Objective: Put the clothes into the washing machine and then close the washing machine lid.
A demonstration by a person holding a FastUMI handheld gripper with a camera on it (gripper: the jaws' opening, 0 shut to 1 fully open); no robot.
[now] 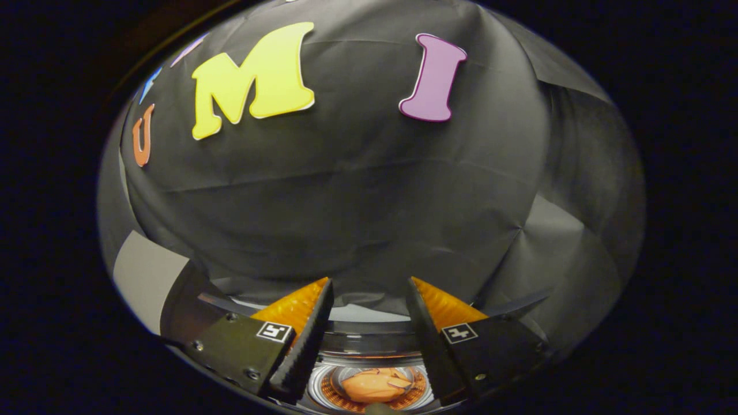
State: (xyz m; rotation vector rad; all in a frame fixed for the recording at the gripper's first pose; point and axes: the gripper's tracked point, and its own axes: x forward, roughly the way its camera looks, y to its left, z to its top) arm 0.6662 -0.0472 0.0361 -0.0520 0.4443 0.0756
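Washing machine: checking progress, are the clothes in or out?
In: orange clothes lie in the drum, below the open claw.

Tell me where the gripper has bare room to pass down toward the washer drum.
Free: the gap between the open gripper's two fingers, empty, leading down to the washing machine drum. Free too: the air beyond the fingertips, up to the black cloth wall. Crowded: the drum's bottom, where an orange garment lies, ringed closely by the drum rim.
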